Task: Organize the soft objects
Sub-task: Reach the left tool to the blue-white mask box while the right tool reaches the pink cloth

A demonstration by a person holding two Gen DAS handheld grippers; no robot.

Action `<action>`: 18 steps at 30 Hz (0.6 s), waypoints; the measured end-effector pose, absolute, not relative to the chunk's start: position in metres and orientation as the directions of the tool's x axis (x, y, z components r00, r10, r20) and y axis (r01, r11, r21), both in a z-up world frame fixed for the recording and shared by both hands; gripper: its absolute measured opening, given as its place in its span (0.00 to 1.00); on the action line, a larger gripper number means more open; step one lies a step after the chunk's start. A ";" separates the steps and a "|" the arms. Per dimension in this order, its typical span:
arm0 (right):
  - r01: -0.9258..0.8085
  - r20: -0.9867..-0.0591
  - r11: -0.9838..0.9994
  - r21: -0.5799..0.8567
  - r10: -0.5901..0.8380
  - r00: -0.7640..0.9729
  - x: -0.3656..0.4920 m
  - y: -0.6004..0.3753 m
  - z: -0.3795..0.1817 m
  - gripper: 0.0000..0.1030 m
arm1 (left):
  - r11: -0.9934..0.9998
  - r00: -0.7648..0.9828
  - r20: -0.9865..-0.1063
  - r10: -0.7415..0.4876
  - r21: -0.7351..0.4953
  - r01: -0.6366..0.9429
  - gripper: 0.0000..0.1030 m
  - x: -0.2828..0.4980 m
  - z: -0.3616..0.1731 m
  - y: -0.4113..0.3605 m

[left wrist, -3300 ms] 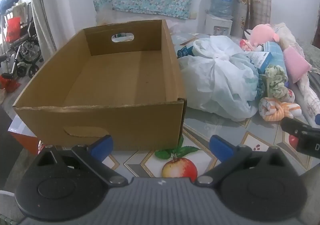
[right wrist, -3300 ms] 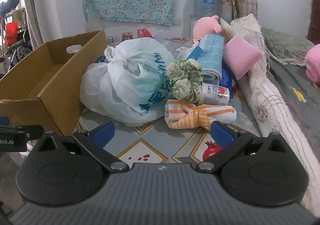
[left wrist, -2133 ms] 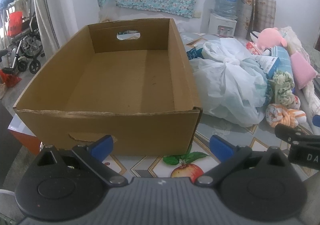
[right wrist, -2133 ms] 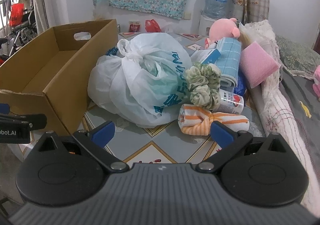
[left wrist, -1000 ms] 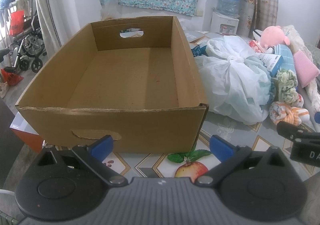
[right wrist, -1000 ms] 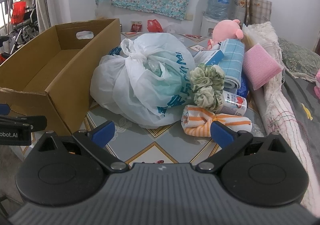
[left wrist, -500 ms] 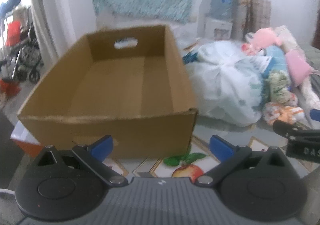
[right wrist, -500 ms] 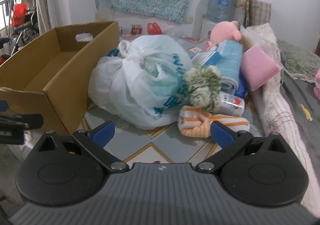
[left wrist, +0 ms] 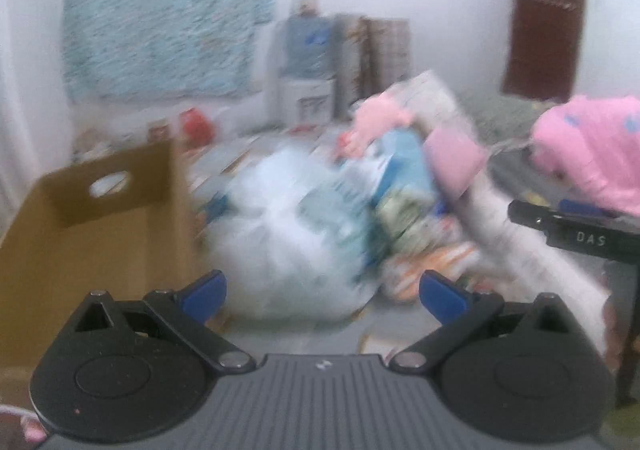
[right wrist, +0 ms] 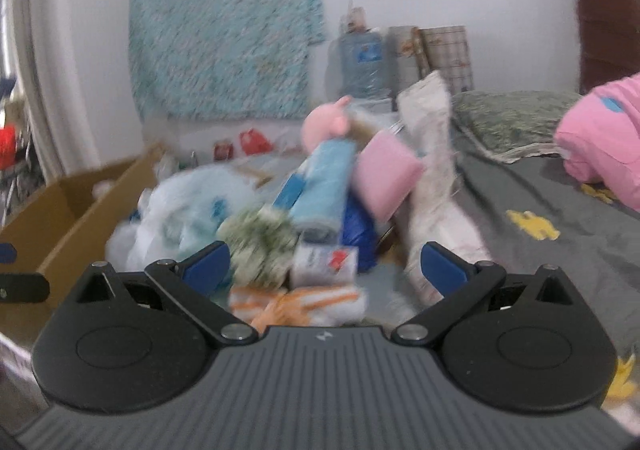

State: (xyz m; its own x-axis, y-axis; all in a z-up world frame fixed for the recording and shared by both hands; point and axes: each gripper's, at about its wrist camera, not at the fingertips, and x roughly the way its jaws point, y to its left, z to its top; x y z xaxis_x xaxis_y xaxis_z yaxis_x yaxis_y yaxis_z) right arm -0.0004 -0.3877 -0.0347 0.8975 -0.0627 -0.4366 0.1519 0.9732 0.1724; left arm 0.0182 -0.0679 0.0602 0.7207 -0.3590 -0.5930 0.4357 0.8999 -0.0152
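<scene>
While both views smear with motion, the cardboard box [left wrist: 80, 234] sits to the left with its top open, I judge to receive the pile. Beside it lies the white plastic bag [left wrist: 296, 238], then the orange striped cloth [right wrist: 304, 300] and green scrunchie [right wrist: 260, 240] on the counter. My left gripper [left wrist: 320, 292] and right gripper [right wrist: 322, 264] hold nothing, jaws apart. Only the right view shows the bed's grey cover [right wrist: 540, 210] plainly; only the left shows the box's inside.
</scene>
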 end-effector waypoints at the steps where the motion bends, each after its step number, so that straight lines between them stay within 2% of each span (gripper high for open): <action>1: 0.159 -0.420 0.968 0.192 -0.066 0.905 0.001 -0.395 -0.031 0.99 | 0.892 0.715 -0.588 -0.378 -0.025 0.452 1.00 0.024 0.065 -0.071; 5: 0.169 -0.352 0.945 0.281 -0.062 0.934 0.008 -0.423 -0.021 0.99 | 0.859 0.713 -0.552 -0.431 -0.009 0.512 1.00 0.044 0.092 -0.090; 9: 0.149 -0.315 0.920 0.362 -0.030 0.949 0.017 -0.437 -0.030 0.99 | 0.846 0.725 -0.564 -0.395 0.083 0.527 0.99 0.067 0.105 -0.116; 12: 0.127 -0.320 0.910 0.394 0.006 0.947 0.032 -0.440 -0.041 0.99 | 0.828 0.720 -0.576 -0.387 0.127 0.546 0.96 0.090 0.100 -0.137; 14: 0.137 -0.312 0.911 0.390 -0.009 0.950 0.041 -0.441 -0.044 0.99 | 0.810 0.701 -0.607 -0.375 0.154 0.566 0.85 0.104 0.095 -0.153; 18: 0.172 -0.257 0.911 0.374 -0.077 0.963 0.057 -0.456 -0.038 0.97 | 0.754 0.657 -0.655 -0.373 0.199 0.627 0.74 0.134 0.084 -0.191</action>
State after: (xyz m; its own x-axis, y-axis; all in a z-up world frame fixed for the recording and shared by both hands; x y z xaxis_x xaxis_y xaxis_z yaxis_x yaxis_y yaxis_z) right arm 0.0568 -0.4558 -0.0376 0.9633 -0.0767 -0.2573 0.1724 0.9113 0.3739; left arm 0.1337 -0.1910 0.0842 0.6569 -0.3734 -0.6550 0.6266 0.7536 0.1987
